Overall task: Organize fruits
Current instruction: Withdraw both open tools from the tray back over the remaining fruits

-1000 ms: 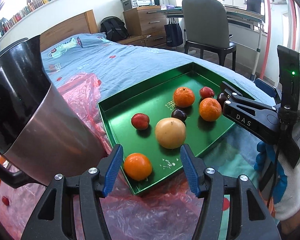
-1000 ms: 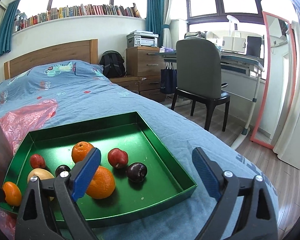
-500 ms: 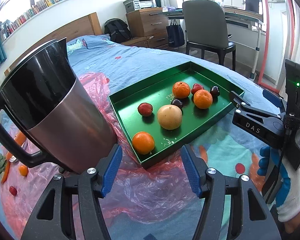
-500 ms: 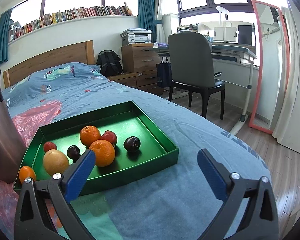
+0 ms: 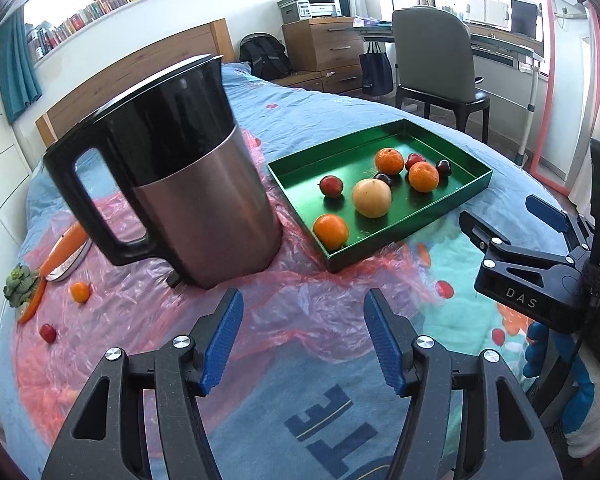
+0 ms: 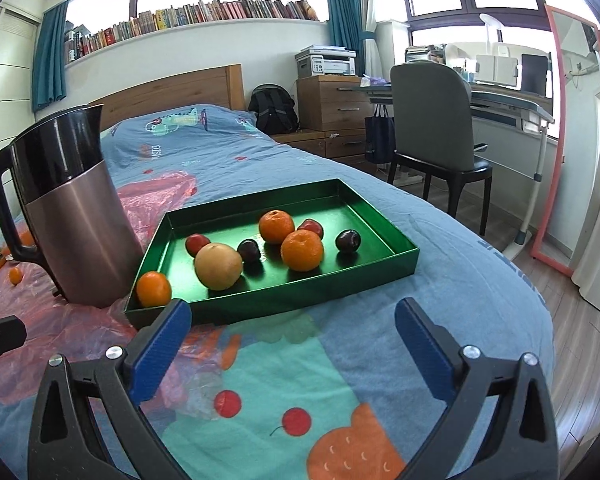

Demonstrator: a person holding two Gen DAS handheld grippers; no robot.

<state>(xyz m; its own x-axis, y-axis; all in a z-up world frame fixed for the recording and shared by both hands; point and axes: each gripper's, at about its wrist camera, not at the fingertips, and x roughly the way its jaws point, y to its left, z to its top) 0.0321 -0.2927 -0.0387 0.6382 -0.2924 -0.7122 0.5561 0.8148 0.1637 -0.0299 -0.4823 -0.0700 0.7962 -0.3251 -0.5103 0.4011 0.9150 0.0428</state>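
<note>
A green tray [image 5: 456, 204] [image 6: 300, 294] lies on the bed and holds several fruits: three oranges, a yellow pear [image 5: 371, 197] [image 6: 218, 266], red plums and dark plums. One orange [image 5: 331, 231] [image 6: 153, 289] sits in the tray's near corner. A small orange [image 5: 80, 291] and a small red fruit [image 5: 47, 333] lie loose on the pink plastic sheet at left. My left gripper [image 5: 303, 340] is open and empty, well short of the tray. My right gripper [image 6: 292, 354] is open and empty in front of the tray; it also shows in the left wrist view [image 5: 512, 220].
A tall steel and black kettle [image 5: 180, 176] [image 6: 72, 216] stands on the pink plastic sheet [image 5: 300, 300] just left of the tray. Carrots [image 5: 62, 248] and a green vegetable [image 5: 18, 290] lie at far left. A chair [image 6: 436, 148] and desk stand beyond the bed.
Both grippers have pulled back from the tray, so the tray and kettle look smaller and farther. The orange stays in the tray's near corner. Both stay open.
</note>
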